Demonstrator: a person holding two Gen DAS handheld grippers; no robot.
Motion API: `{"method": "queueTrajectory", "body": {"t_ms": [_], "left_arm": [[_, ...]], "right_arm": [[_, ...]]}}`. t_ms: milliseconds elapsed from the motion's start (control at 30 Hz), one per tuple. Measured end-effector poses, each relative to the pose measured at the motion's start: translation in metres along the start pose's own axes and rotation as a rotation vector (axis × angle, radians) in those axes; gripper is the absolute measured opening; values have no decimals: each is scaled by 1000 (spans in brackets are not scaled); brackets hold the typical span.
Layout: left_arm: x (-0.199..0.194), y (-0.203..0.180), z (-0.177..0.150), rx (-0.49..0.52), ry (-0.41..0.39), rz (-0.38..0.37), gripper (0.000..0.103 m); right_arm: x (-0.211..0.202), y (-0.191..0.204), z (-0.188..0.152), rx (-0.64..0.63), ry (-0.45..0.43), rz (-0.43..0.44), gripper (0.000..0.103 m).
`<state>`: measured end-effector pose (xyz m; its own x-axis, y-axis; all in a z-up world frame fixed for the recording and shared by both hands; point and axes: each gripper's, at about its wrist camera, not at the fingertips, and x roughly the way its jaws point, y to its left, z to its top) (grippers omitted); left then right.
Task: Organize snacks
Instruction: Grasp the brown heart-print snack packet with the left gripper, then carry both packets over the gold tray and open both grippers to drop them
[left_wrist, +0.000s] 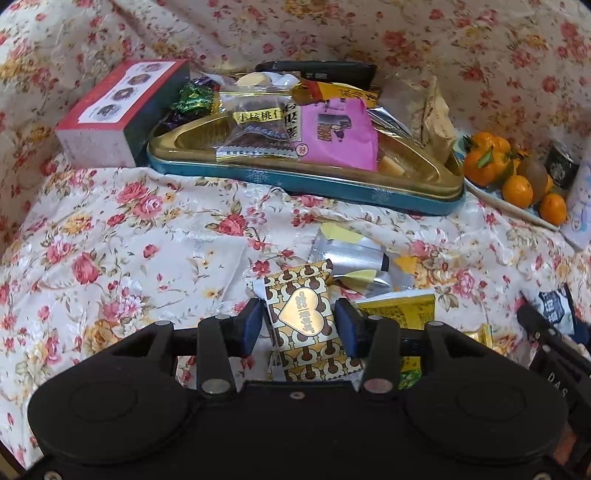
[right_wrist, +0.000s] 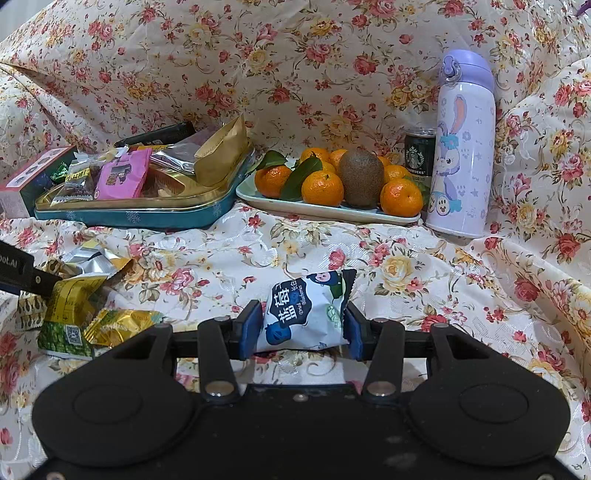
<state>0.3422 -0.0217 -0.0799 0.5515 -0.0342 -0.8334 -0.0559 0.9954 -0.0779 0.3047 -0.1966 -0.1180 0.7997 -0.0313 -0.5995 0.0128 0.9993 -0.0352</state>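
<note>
Left wrist view: the left gripper (left_wrist: 299, 326) has its blue pads pressed on both sides of a gold and brown snack packet (left_wrist: 304, 321) with a heart on it, so it's clamped on that one. Just past it on the flowery cloth (left_wrist: 110, 240) sits a crumpled silver wrapper (left_wrist: 351, 254), and a yellow packet (left_wrist: 402, 306) lies right beside the held one. Further back is the teal tin (left_wrist: 332, 184) with a gold insert, already piled with snacks, including a pink packet (left_wrist: 340, 136). A red and green box (left_wrist: 118, 114) sits against the tin's left side.

On the right wrist cam, the right gripper (right_wrist: 301, 328) is squeezing a white and blue blueberry packet (right_wrist: 306, 314) between its pads. Behind it there's a plate (right_wrist: 325, 210) of mandarins (right_wrist: 321, 188) with a kiwi (right_wrist: 361, 177), then a coffee can (right_wrist: 419, 155) and a purple bottle (right_wrist: 463, 147) standing upright next to the plate.
</note>
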Motion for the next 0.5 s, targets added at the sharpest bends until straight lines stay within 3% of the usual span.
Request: {"method": "queueTrajectory", "body": {"t_ms": [100, 267, 500], "left_arm": [[-2, 2, 1, -1, 7, -15, 41], [-16, 7, 2, 1, -11, -40, 41], [-66, 9, -6, 100, -104, -48, 41]], "right_arm": [[0, 0, 0, 1, -1, 1, 49], [-1, 4, 0, -39, -5, -9, 46], [-20, -1, 19, -27, 2, -41, 46]]}}
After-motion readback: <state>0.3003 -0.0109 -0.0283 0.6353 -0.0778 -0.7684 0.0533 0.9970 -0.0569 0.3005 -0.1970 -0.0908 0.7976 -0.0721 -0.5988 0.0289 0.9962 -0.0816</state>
